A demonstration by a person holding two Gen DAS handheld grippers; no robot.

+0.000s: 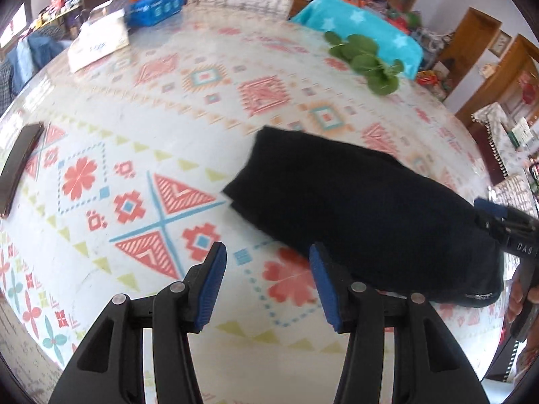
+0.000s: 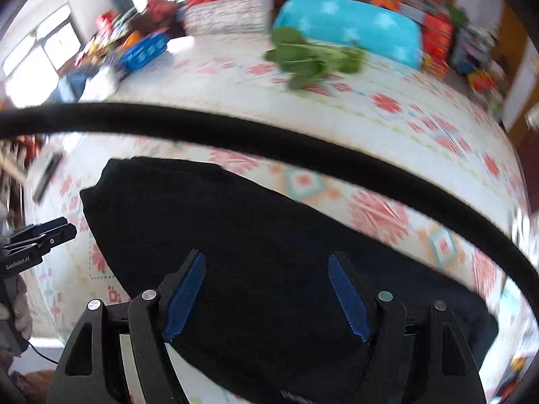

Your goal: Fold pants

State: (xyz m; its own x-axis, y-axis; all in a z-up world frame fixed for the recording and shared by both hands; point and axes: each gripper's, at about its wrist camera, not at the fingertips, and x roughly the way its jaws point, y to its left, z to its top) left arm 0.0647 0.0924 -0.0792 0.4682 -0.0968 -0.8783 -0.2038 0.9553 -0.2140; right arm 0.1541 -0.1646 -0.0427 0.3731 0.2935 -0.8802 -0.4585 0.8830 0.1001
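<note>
The black pants (image 1: 363, 208) lie folded into a compact long bundle on the patterned tablecloth (image 1: 141, 107). My left gripper (image 1: 266, 256) is open and empty, hovering above the cloth just left of the bundle's near edge. My right gripper (image 2: 266, 262) is open above the middle of the pants (image 2: 269, 252), holding nothing. The right gripper also shows at the right edge of the left wrist view (image 1: 505, 222). The left gripper shows at the left edge of the right wrist view (image 2: 43, 234).
Green leaves (image 1: 367, 64) lie at the table's far side. A white paper (image 1: 97, 42) and a blue basket (image 1: 155, 8) sit far left. A dark flat object (image 1: 20, 165) lies at the left edge. A black cable (image 2: 269, 144) crosses the right wrist view.
</note>
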